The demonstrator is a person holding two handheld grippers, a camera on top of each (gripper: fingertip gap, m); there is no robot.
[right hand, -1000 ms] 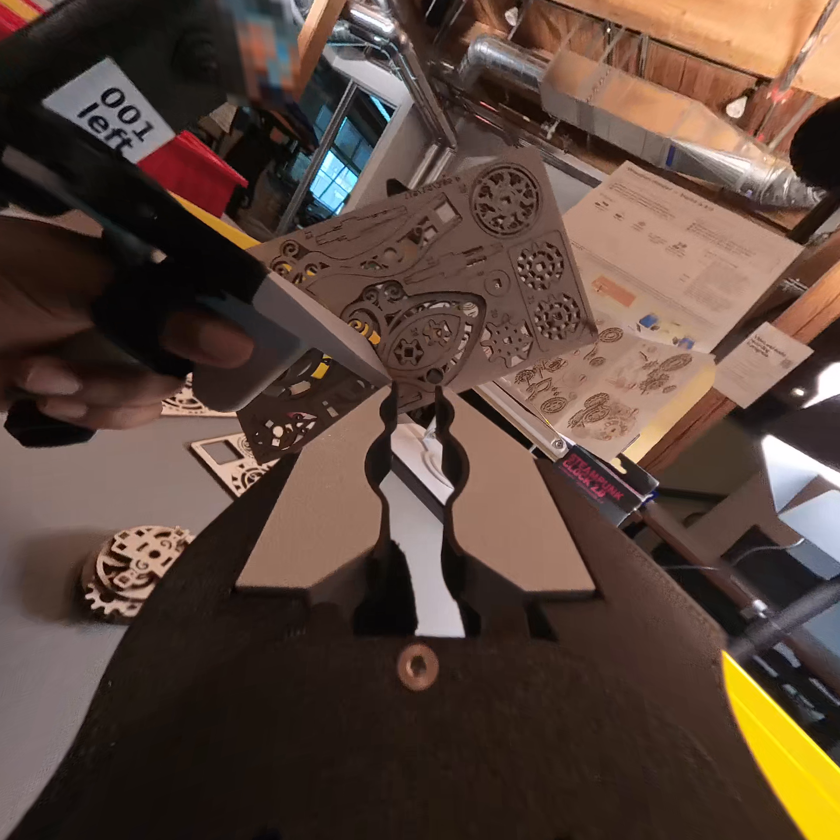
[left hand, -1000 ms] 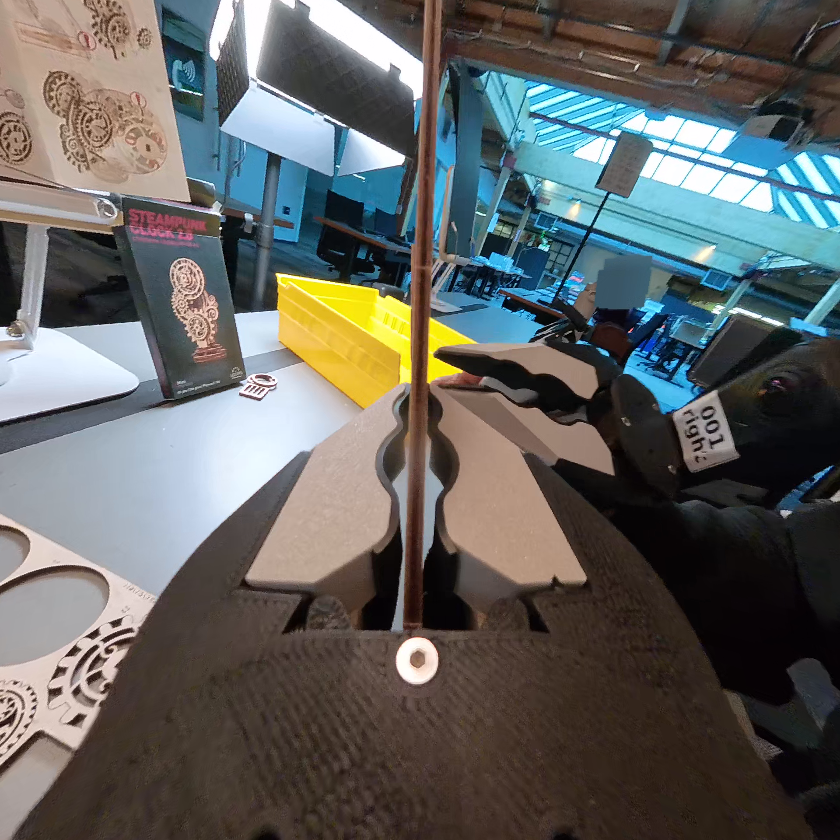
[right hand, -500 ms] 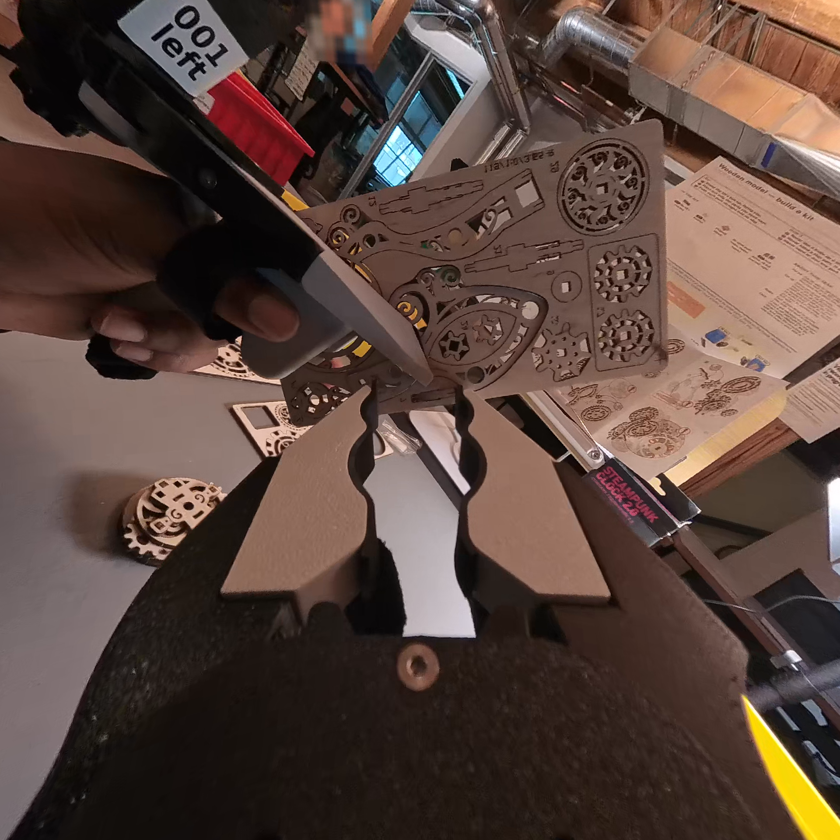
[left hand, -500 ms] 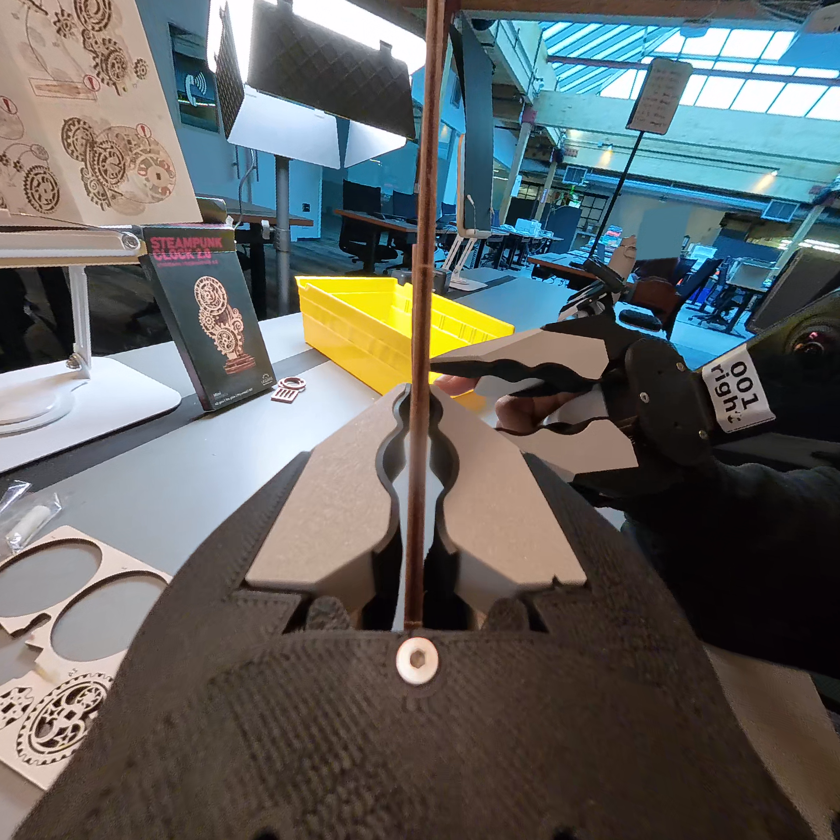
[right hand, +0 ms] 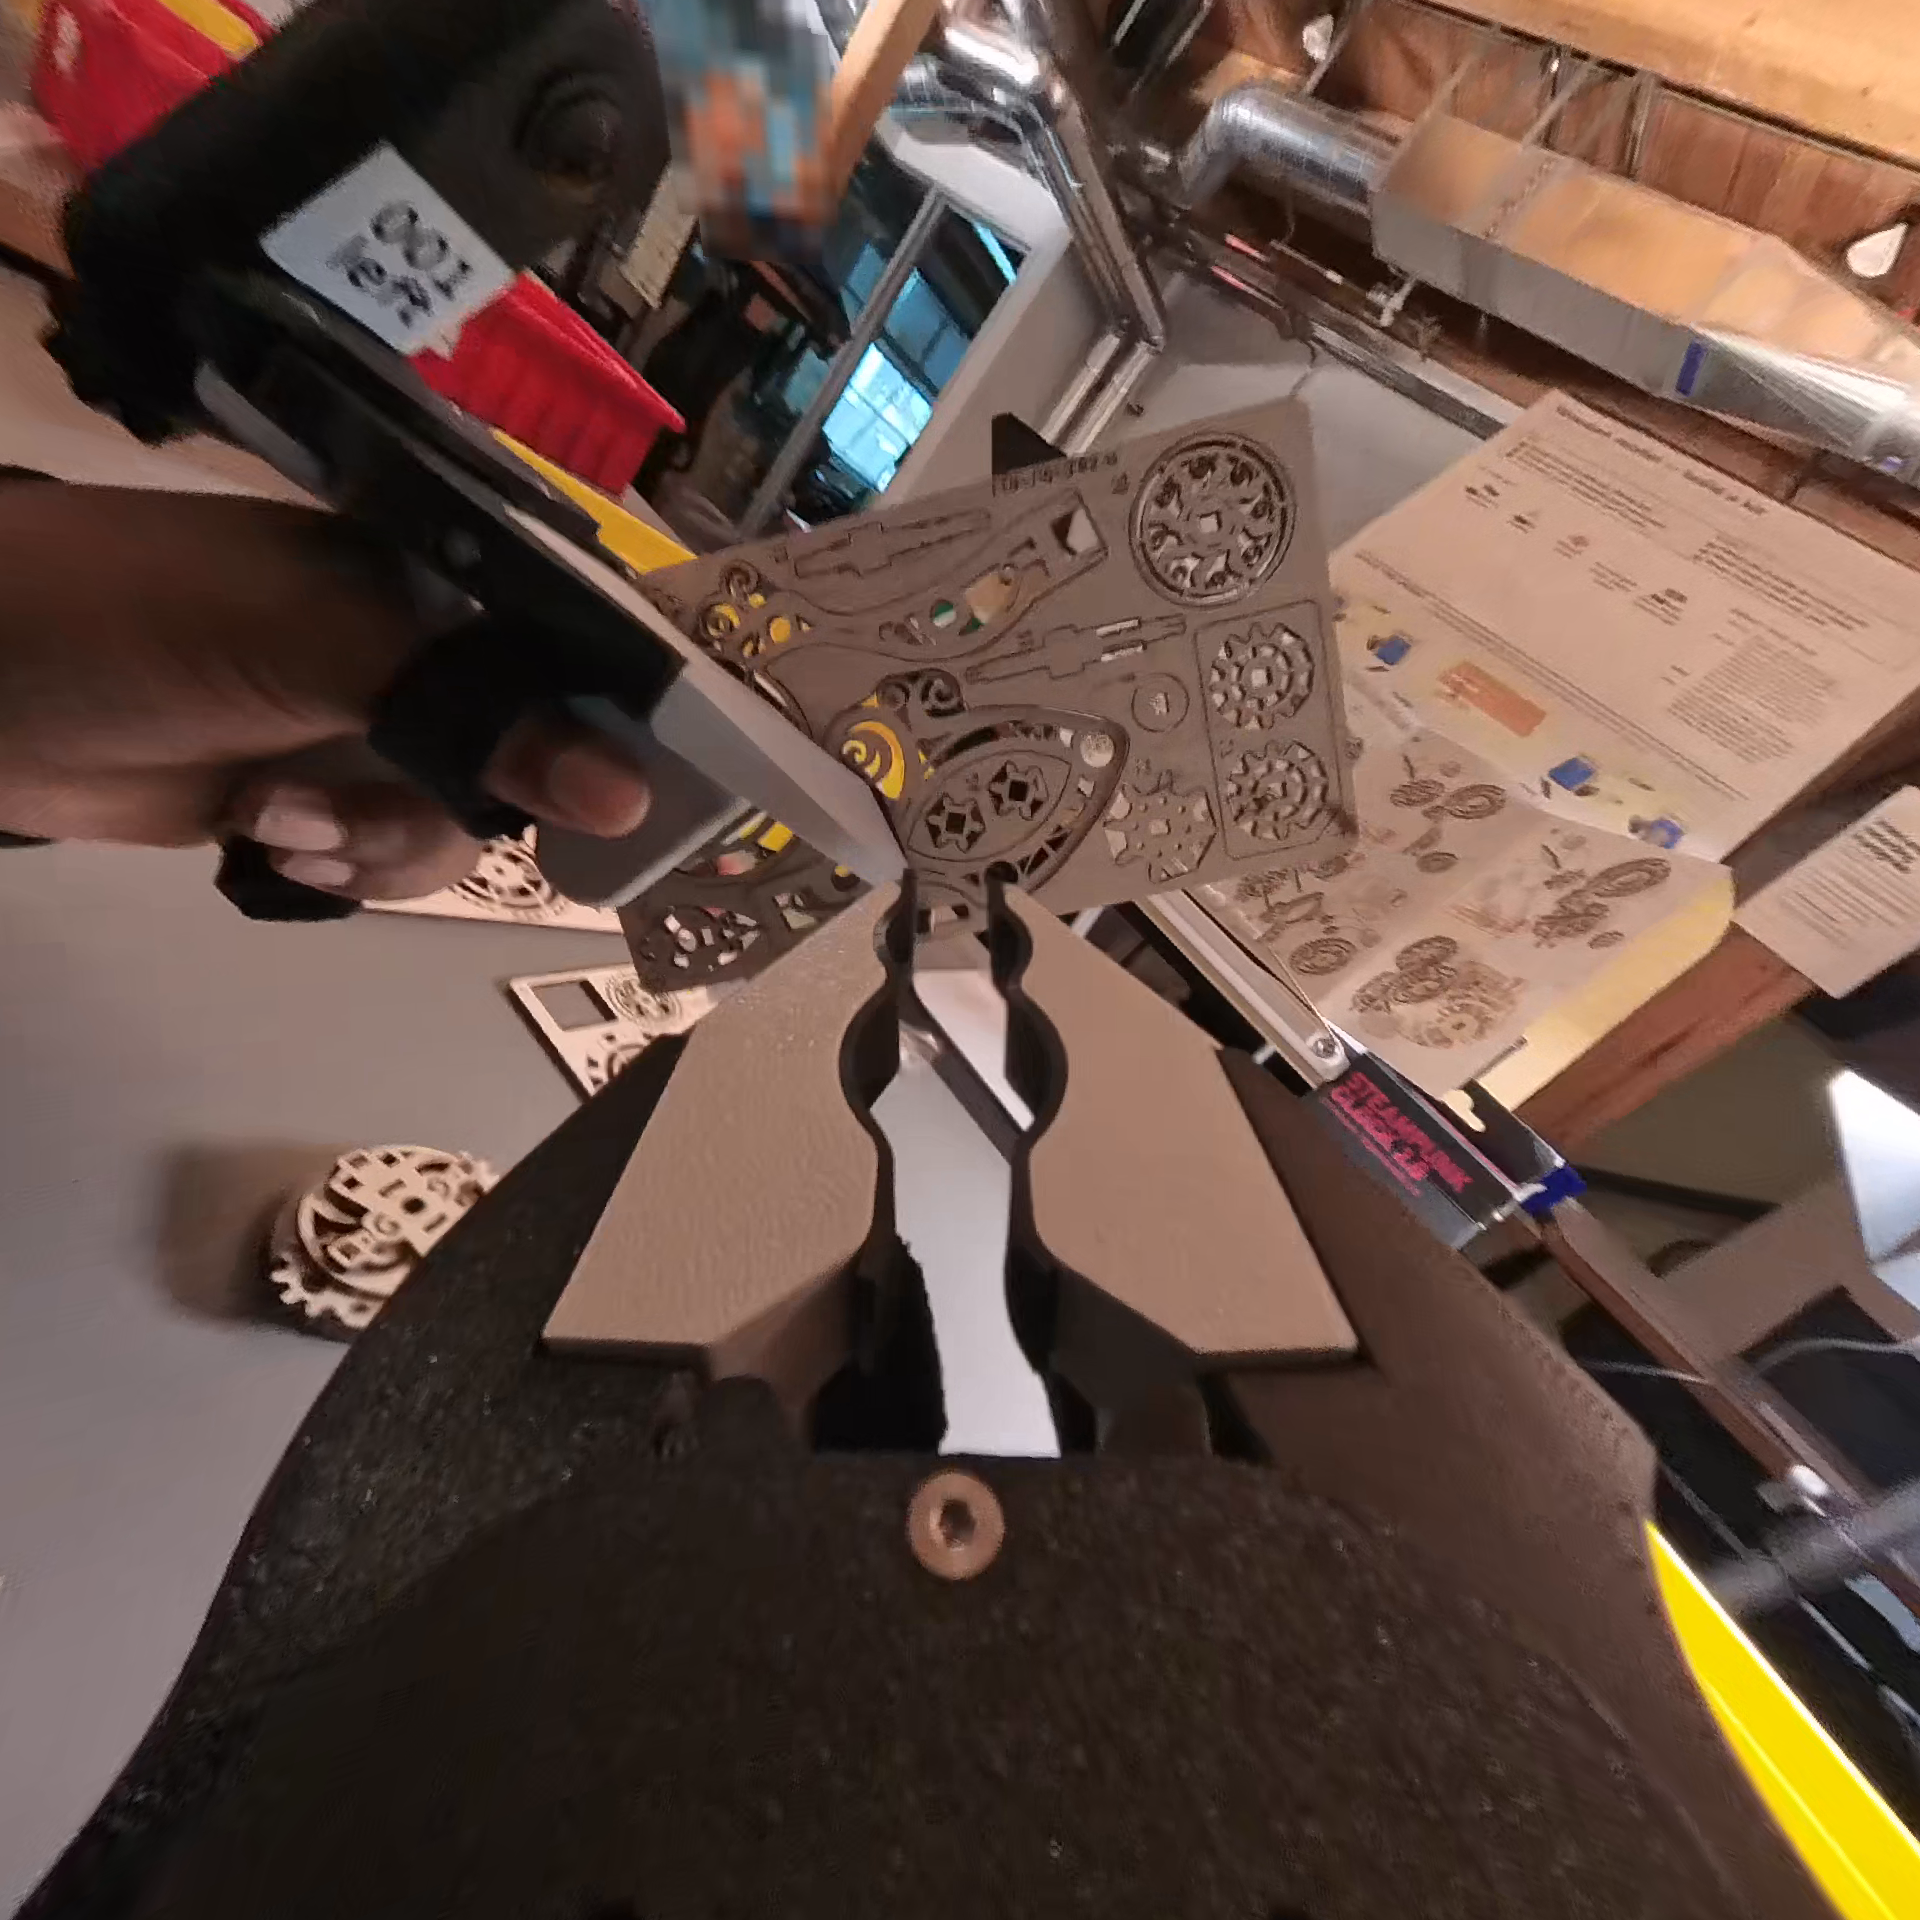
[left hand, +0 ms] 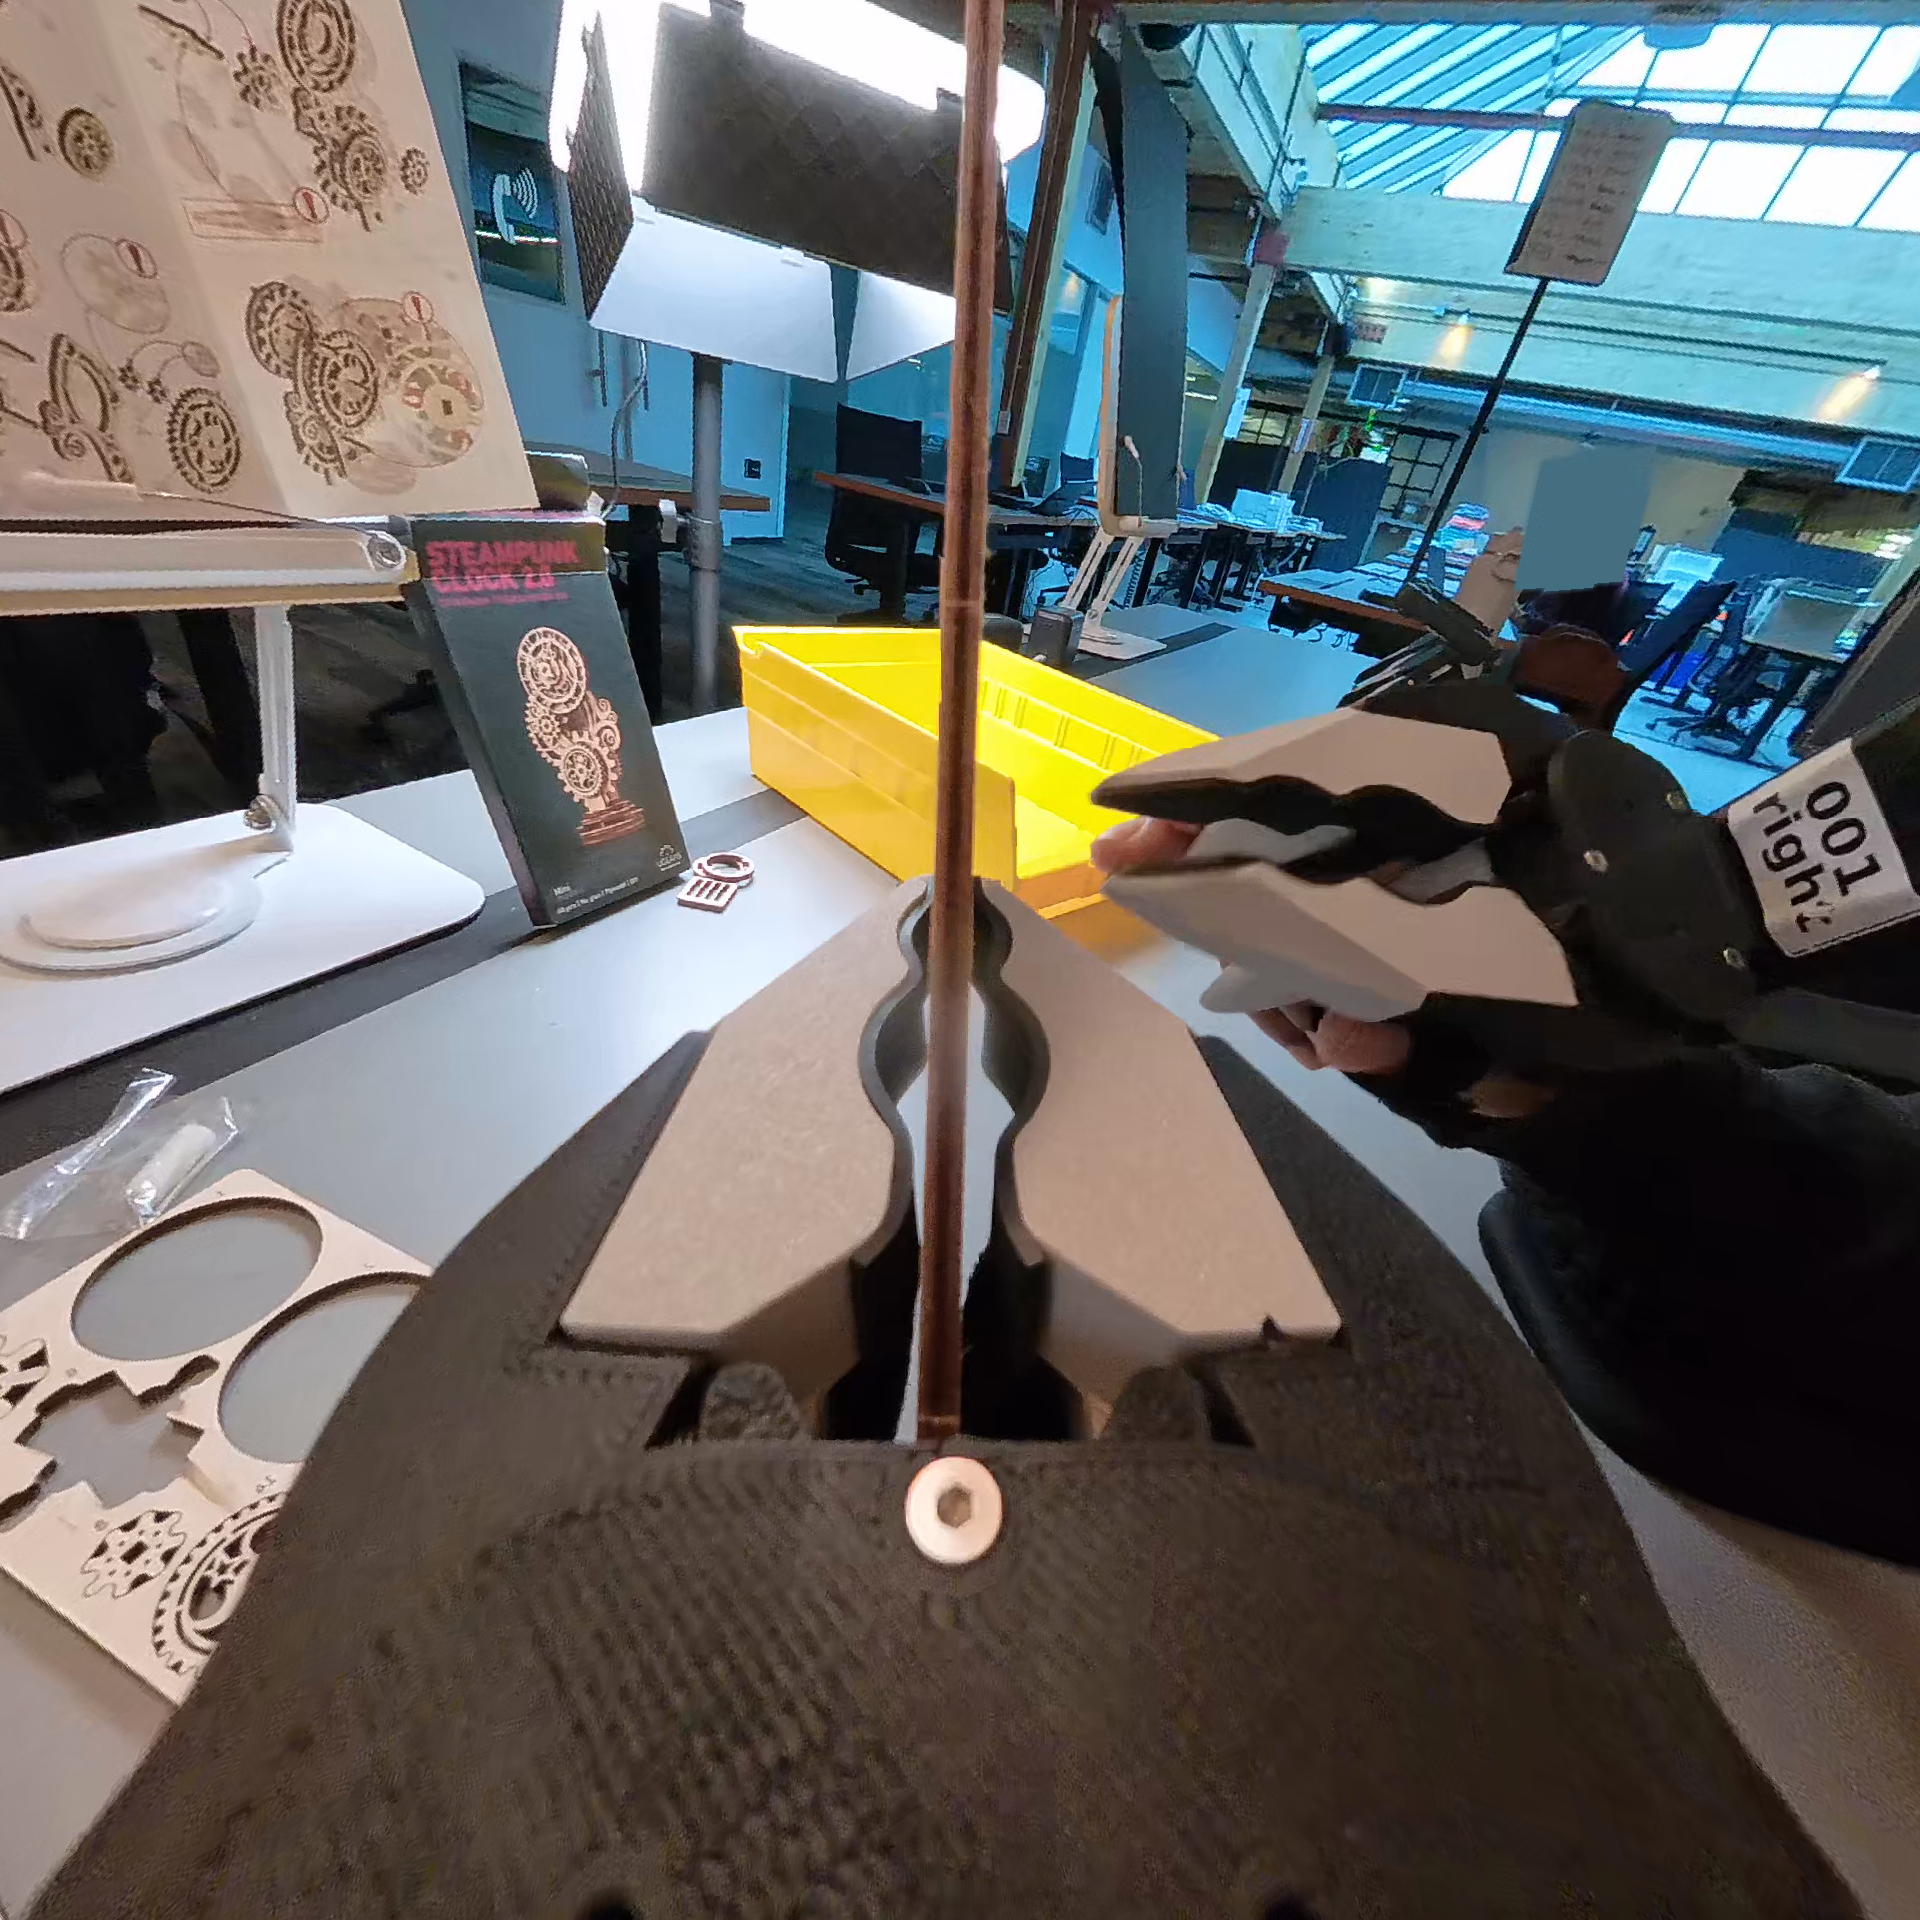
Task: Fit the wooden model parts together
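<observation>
My left gripper (left hand: 956, 894) is shut on a thin laser-cut wooden sheet (left hand: 961, 416), which stands upright and shows edge-on in the left wrist view. The right wrist view shows the sheet's face (right hand: 1091, 686), with gears and ornate parts cut into it, and the left gripper (right hand: 873, 852) pinching its lower left part. My right gripper (right hand: 951, 904) is open and empty, its fingertips just below the sheet's lower edge. It also shows in the left wrist view (left hand: 1112, 842), right of the sheet, jaws slightly apart.
A yellow bin (left hand: 883, 748) stands behind the sheet. A black kit box (left hand: 551, 717), a small wooden piece (left hand: 717, 883) and a white stand base (left hand: 208, 883) are at the left. A punched-out sheet (left hand: 156, 1351) lies near left. A gear assembly (right hand: 374, 1226) lies on the table. The tips of both grippers are at nearly the same place. The gear assembly (right hand: 374, 1226) is about 15 cm from both grippers' fingertips.
The right gripper's jaws are closer together than half a second ago, and in the left wrist view its tips sit a little farther right of the sheet. The left gripper still holds the sheet.
</observation>
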